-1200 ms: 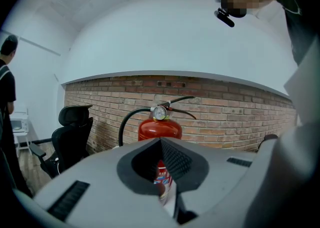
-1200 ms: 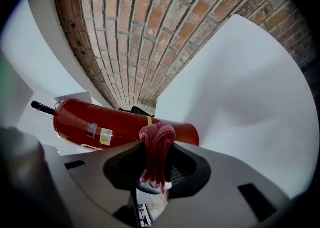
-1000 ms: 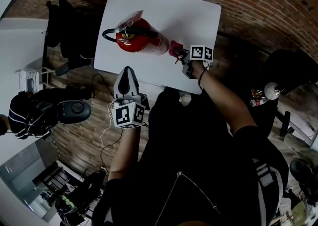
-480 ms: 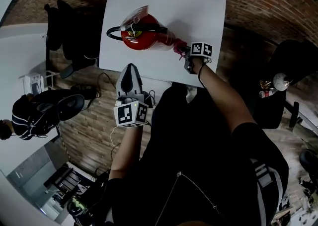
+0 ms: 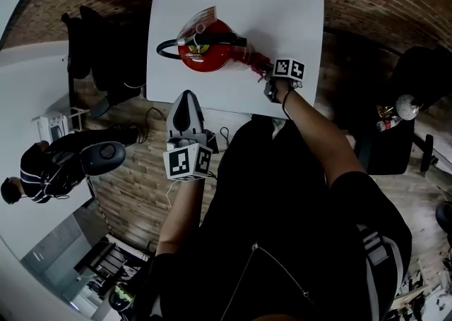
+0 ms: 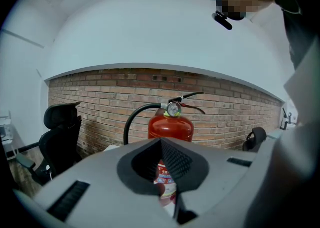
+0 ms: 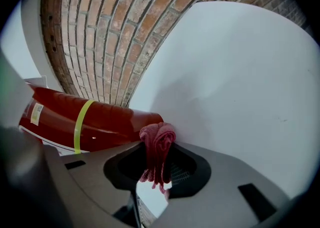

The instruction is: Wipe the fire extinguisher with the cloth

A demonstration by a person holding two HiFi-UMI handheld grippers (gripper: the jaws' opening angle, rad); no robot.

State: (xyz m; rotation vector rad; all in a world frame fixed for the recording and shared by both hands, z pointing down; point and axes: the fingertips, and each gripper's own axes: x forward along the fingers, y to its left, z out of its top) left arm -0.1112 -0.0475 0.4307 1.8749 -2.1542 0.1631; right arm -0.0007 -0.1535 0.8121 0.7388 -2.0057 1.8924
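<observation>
Presently, the red fire extinguisher (image 5: 205,48) stands upright on the white table (image 5: 282,9), toward the table's 7 o'clock quarter in the head view. Its black hose (image 5: 166,46) loops out at 9 o'clock from the valve. The right gripper (image 5: 267,76) sits at 4 o'clock of the extinguisher, over the table's near edge. Its jaws are clamped on a bunched pink-red cloth (image 5: 256,64). In the right gripper view, the cloth (image 7: 157,142) hangs folded between the jaws of the right gripper (image 7: 160,154), and its upper bulge touches the end of the red cylinder (image 7: 100,124) beside the yellow band (image 7: 82,122). The table surface (image 7: 240,86) fills the area at 2 o'clock. The left gripper (image 5: 185,101) hovers off the table's near edge, at 6 o'clock of the extinguisher and apart from it. In the left gripper view, the jaws of the left gripper (image 6: 161,144) are pressed together with nothing held. The extinguisher (image 6: 170,127), with its pressure gauge (image 6: 173,108), rises straight ahead at 12 o'clock before a brick wall (image 6: 100,101). A black office chair (image 6: 60,137) stands at 9 o'clock.
</observation>
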